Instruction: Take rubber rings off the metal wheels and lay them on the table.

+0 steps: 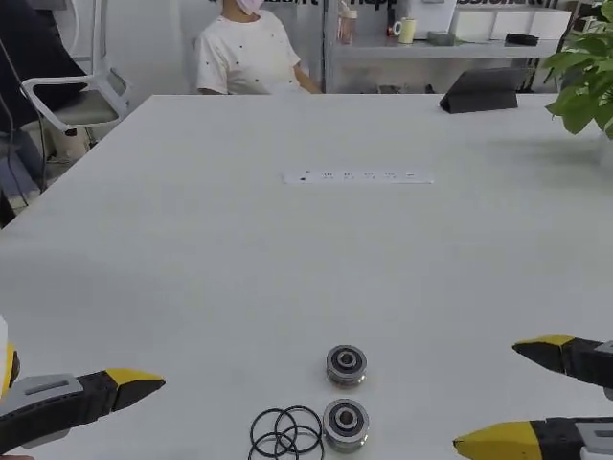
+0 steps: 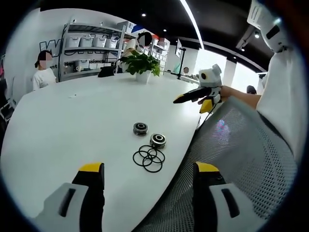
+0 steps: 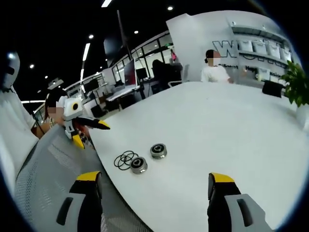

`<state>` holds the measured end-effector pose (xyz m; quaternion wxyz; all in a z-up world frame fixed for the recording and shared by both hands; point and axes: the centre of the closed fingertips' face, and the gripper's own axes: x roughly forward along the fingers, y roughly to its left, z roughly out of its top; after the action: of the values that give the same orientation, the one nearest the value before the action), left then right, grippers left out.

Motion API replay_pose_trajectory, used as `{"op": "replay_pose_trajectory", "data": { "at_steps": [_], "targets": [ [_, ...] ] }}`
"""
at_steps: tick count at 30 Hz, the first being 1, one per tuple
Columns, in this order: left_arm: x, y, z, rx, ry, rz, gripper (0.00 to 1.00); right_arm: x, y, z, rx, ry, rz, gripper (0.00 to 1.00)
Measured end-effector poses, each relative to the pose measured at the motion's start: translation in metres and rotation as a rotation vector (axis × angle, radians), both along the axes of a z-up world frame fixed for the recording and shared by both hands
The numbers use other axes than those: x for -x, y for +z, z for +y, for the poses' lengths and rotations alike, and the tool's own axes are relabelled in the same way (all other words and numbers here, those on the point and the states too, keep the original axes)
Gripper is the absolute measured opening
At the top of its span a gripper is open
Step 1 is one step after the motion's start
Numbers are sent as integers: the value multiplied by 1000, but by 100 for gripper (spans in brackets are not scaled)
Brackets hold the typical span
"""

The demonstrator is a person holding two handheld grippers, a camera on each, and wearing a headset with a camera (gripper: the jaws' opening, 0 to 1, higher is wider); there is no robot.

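Observation:
Two metal wheels lie flat near the table's front edge, one (image 1: 346, 365) farther and one (image 1: 346, 425) nearer. Several black rubber rings (image 1: 286, 432) lie overlapped on the table just left of the nearer wheel. In the left gripper view the wheels (image 2: 141, 128) (image 2: 158, 140) and rings (image 2: 149, 158) sit ahead of my open left gripper (image 2: 147, 175). My open right gripper (image 3: 154, 186) faces the wheels (image 3: 158, 151) (image 3: 138, 165) and rings (image 3: 124, 159) from the other side. In the head view the left gripper (image 1: 144, 383) is at the bottom left and the right gripper (image 1: 490, 395) at the bottom right, both apart from the wheels.
A white power strip (image 1: 358, 176) lies mid-table. A dark tablet stand (image 1: 482, 92) sits at the far edge and a green plant (image 1: 584, 77) at the far right. A person in a white shirt (image 1: 247, 53) sits beyond the table. A chair (image 1: 72, 91) stands far left.

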<state>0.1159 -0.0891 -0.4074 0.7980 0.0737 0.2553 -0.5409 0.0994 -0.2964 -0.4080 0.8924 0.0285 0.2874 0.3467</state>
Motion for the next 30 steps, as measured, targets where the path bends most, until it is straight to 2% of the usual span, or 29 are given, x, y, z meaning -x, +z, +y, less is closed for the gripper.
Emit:
{"op": "replay_pose_trajectory", "data": {
  "at_steps": [6, 18, 24, 30],
  "targets": [
    [0, -1, 1, 7, 12, 16, 73, 13, -18, 11, 39, 40, 57, 91],
    [1, -6, 3, -13, 8, 23, 73, 13, -25, 1, 64, 6, 80, 87],
    [-3, -6, 7, -22, 36, 13, 72, 19, -38, -7, 126, 5, 122, 85],
    [-5, -8, 11, -48, 51, -1, 71, 23, -43, -10, 180, 27, 130, 83]
  ]
}}
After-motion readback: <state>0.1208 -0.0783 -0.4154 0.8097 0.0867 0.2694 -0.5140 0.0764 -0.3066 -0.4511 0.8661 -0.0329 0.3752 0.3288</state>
